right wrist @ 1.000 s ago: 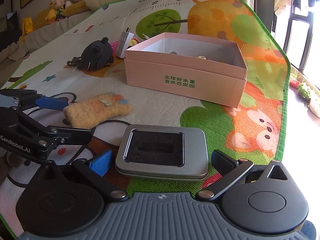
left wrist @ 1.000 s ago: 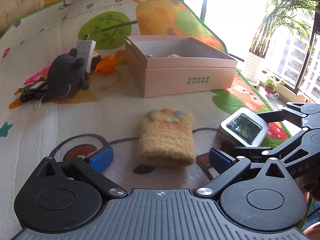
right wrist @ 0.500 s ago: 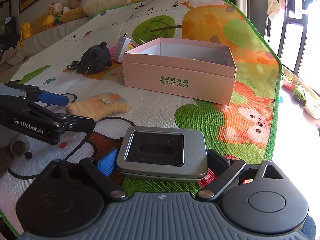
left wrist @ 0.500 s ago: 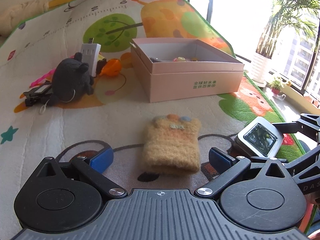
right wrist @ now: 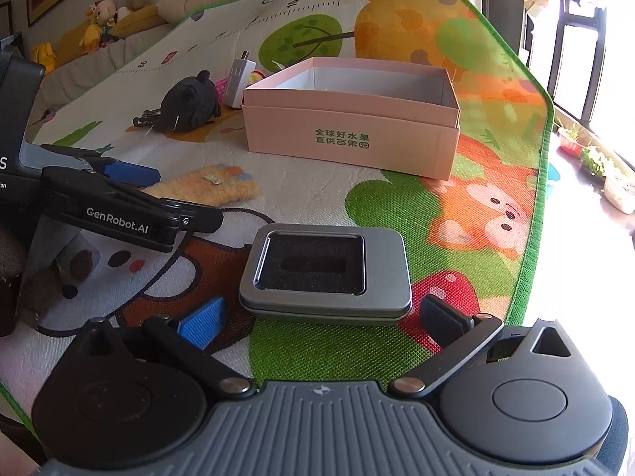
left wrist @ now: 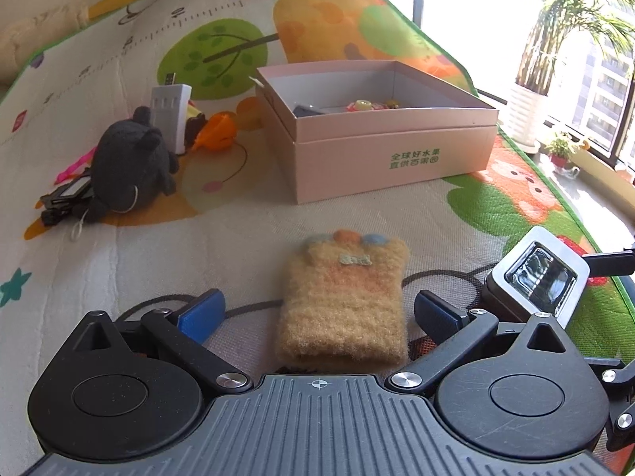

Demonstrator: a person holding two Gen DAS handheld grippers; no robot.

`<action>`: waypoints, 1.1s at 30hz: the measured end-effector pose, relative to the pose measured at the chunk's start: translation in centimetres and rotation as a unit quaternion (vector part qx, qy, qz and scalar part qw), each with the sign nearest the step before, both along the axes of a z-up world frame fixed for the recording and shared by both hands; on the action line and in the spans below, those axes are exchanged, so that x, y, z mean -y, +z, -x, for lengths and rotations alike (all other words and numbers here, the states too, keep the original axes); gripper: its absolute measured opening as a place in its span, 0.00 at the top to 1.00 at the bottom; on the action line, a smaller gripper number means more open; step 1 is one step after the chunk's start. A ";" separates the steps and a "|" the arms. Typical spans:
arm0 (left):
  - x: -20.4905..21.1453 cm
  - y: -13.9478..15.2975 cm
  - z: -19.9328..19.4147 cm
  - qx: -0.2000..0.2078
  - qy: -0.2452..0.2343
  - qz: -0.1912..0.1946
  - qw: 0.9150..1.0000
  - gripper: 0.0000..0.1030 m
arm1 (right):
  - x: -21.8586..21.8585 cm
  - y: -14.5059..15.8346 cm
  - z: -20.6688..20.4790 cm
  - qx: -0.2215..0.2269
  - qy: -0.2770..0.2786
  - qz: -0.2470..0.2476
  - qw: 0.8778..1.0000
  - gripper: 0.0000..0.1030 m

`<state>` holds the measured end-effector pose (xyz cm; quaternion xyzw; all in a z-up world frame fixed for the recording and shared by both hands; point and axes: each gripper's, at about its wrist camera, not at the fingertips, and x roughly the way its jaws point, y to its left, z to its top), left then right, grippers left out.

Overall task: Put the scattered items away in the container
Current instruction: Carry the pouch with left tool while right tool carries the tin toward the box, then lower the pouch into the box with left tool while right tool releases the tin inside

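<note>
Sunlit play mat lay under us — our left gripper spread wide around the yellow pouch, our right gripper released, flanking the tin; pink box beyond.

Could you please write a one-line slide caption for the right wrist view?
Open right gripper lines up on a windowed metal tin on the play mat, pink box beyond.

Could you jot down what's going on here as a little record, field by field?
Surface: play mat
Container: pink box, open, a few small items inside
Left gripper: open, astride the yellow pouch
Right gripper: open, just short of the tin
Tin: lid on, lying flat
Still scattered: black plush, white charger, orange toy
</note>
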<state>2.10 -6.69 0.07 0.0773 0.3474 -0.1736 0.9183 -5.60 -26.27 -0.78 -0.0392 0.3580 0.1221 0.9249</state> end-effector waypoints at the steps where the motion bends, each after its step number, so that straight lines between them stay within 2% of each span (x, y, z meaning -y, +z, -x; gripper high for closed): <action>1: 0.1 0.0 0.1 0.001 0.003 -0.002 1.000 0.00 | 0.0 -0.1 0.1 0.004 -0.001 0.001 1.000 0.00; 6: 0.1 0.1 0.3 0.004 0.008 -0.002 1.000 0.00 | 0.0 -0.5 0.7 0.029 -0.005 -0.002 1.000 0.00; 9: -0.2 0.3 0.3 0.003 -0.016 0.019 1.000 0.00 | 0.0 -0.5 0.7 0.030 -0.004 -0.001 1.000 0.00; 11: -0.1 0.3 0.3 0.002 -0.025 0.017 1.000 0.00 | 0.1 -0.3 0.6 0.025 0.000 0.000 1.000 0.00; 13: 0.1 0.3 0.5 0.009 -0.031 0.009 0.999 0.10 | 0.2 0.1 0.4 0.026 0.006 -0.004 1.000 0.00; 14: 0.2 0.4 0.7 0.018 -0.033 0.001 0.999 0.23 | 0.3 0.3 0.3 0.032 0.006 -0.005 0.999 0.00; 15: 0.2 0.4 0.7 0.020 -0.040 0.003 0.999 0.30 | 0.3 0.6 0.2 0.036 0.007 -0.004 0.999 0.00; 18: 0.4 0.6 0.8 0.020 -0.048 0.006 0.999 0.38 | 0.2 0.9 -0.8 0.033 0.008 0.001 0.999 0.00; 21: 0.6 0.7 1.2 0.020 -0.061 0.004 0.998 0.40 | 0.1 0.7 -1.9 0.021 0.002 -0.001 1.000 0.00; 24: 0.5 1.2 2.3 0.028 -0.072 0.002 0.997 0.41 | -0.3 0.5 -2.5 0.007 0.006 0.000 1.000 0.10; 26: 0.3 1.7 2.9 0.035 -0.074 0.005 0.997 0.41 | -0.4 0.6 -2.3 0.006 0.009 0.004 1.000 0.10; 33: -0.1 4.8 4.1 0.077 -0.077 0.022 0.994 0.41 | 0.7 3.6 -0.5 0.040 0.017 0.003 0.999 0.10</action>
